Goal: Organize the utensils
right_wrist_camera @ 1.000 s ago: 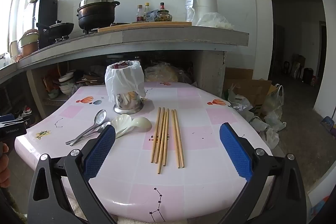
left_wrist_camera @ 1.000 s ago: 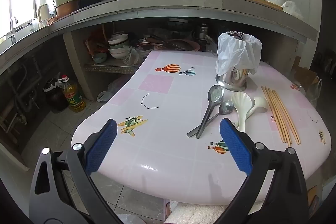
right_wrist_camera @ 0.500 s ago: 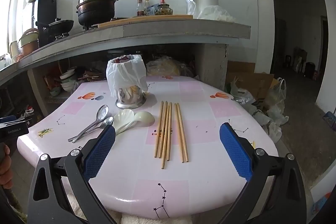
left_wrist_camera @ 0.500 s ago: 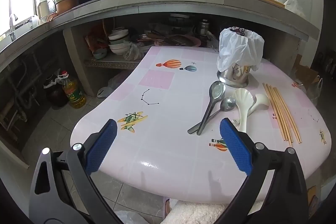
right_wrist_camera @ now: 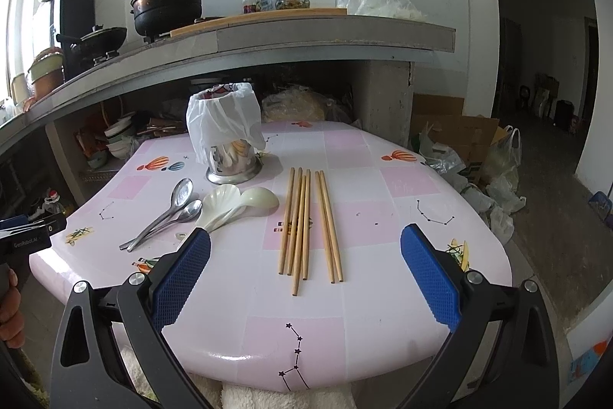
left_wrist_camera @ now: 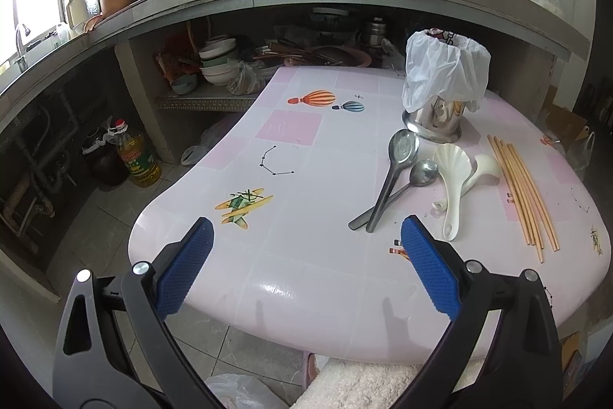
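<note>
Hovering off the near rim of the pink table (right_wrist_camera: 383, 313), I hold both grippers with jaws spread wide and nothing between the blue pads. My right gripper (right_wrist_camera: 305, 263) frames bare tabletop between the rounded front edge and the near tips of the chopsticks (right_wrist_camera: 306, 225); my left gripper (left_wrist_camera: 306, 255) sits at the table's left corner, with open floor below it. 6 chopsticks lie side by side, long axes running away from me toward the holder, the 2 on the right set slightly apart from the other 4. Left of them rest 2 white spoons (right_wrist_camera: 230, 206), bowls toward the holder, handles toward the near left edge, and 2 metal spoons (right_wrist_camera: 168, 213) angled the same way, handles crossing. The steel utensil holder (right_wrist_camera: 230, 156) (draped in a white plastic bag) stands upright just behind the spoons. Only the left view shows the oil bottle (left_wrist_camera: 136, 160) on the floor; only the right view shows the cardboard boxes (right_wrist_camera: 459, 133) past the table's right edge.
</note>
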`<control>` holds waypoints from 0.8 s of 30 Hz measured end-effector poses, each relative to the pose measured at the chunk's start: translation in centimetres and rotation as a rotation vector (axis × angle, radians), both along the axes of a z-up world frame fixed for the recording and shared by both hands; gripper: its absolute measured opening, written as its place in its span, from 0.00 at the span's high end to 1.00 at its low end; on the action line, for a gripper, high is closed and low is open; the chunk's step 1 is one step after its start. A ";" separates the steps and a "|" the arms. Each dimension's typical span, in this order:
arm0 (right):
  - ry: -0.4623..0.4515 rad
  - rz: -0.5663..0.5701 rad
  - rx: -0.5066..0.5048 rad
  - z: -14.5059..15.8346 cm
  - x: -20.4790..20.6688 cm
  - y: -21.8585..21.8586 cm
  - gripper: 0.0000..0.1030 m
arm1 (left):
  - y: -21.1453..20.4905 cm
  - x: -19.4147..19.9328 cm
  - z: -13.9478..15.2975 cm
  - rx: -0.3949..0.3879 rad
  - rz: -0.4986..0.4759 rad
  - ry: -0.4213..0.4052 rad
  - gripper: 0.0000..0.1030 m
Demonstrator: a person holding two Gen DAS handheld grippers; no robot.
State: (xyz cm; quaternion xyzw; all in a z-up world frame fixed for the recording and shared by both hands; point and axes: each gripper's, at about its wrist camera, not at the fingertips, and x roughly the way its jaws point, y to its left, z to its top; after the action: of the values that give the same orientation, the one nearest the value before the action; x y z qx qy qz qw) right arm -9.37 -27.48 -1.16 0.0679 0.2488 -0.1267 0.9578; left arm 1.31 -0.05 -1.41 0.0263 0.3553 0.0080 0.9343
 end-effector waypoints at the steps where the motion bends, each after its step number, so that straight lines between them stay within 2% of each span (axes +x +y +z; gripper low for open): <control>1: 0.003 -0.001 0.001 0.0 0.1 0.0 0.06 | 0.0 0.1 0.0 0.001 0.002 0.004 0.08; 24: 0.029 -0.004 0.009 -0.5 0.5 0.0 0.06 | 0.8 0.7 -0.7 0.003 0.032 0.037 0.08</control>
State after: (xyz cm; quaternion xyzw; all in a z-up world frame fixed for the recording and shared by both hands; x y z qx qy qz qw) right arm -8.92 -27.44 -1.65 0.0709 0.2629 -0.1286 0.9536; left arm 2.02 0.79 -2.09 0.0222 0.3730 0.0231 0.9273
